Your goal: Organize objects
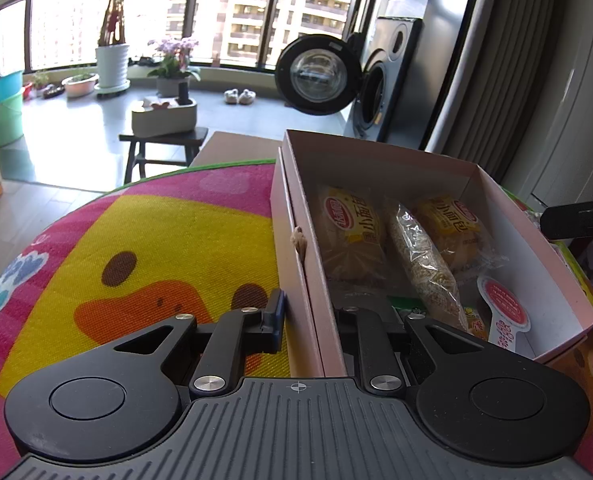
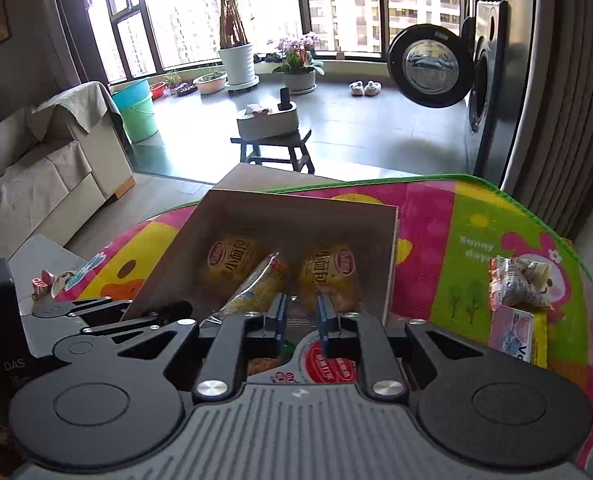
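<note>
1. The left gripper is straddling the near left wall of the pink cardboard box, one blue-padded finger outside on the mat and the other inside; whether the pads are actually pressing the wall I cannot tell, since the inner finger is hidden behind the wall.
2. The box is sitting open on a bright cartoon play mat and is holding two yellow bread packets at its far end, with a clear bag of grain-coloured snack lying lengthwise between them.
3. A round red-and-white label is showing at the near right corner of the box.
4. The right gripper is hovering low over the near end of the box, its fingers standing a small gap apart — nothing is pinched between them.
5. Outside the box, to its right on the mat, a dark wrapped snack and a pink packet are lying just beside each other — well apart from the box.
</note>
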`<action>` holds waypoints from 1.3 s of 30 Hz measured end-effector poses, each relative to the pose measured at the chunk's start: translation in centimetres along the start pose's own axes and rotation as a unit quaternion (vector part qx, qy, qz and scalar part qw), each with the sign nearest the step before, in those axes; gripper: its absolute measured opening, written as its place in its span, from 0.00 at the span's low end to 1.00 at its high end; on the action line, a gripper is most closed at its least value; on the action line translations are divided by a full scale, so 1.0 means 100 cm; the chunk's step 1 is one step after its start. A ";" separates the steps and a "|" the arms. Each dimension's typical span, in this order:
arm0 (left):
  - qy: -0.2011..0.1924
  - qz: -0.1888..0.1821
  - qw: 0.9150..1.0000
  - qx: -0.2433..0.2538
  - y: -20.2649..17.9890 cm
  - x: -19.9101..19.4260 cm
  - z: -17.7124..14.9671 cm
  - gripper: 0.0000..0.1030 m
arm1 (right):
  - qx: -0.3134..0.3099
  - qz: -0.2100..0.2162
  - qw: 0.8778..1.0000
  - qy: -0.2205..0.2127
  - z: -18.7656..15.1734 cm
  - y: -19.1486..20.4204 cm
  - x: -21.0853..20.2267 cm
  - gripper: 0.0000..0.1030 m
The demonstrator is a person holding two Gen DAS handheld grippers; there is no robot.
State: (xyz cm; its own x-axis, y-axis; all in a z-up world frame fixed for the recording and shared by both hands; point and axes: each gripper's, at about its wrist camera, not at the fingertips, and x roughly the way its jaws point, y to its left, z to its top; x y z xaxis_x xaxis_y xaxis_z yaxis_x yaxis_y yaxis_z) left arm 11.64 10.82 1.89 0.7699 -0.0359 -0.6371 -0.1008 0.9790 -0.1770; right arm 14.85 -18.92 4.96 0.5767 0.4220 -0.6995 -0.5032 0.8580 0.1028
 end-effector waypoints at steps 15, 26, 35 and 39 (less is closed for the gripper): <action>0.004 0.006 1.000 0.006 -0.001 0.000 0.001 0.17 | 0.256 -0.147 0.955 -0.012 -0.022 -0.190 0.055 0.84; 0.009 0.014 1.000 0.016 -0.005 0.000 0.000 0.17 | 0.125 -0.189 0.974 0.004 -0.003 -0.155 0.098 0.53; 0.008 0.017 1.000 0.014 -0.005 -0.002 0.000 0.17 | 0.042 -0.119 0.991 -0.035 -0.044 -0.106 0.000 0.53; 0.008 0.017 1.000 0.012 -0.005 -0.002 0.000 0.17 | 0.011 -0.089 0.996 -0.002 -0.090 -0.084 -0.033 0.53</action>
State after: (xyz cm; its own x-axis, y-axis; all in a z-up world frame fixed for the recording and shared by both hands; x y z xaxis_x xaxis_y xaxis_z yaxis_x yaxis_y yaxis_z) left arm 11.57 10.32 2.11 0.7566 -0.0056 -0.6538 -0.1109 0.9844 -0.1368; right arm 11.37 -30.20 0.02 0.6577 0.2642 -0.7054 -0.3791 0.9254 -0.0068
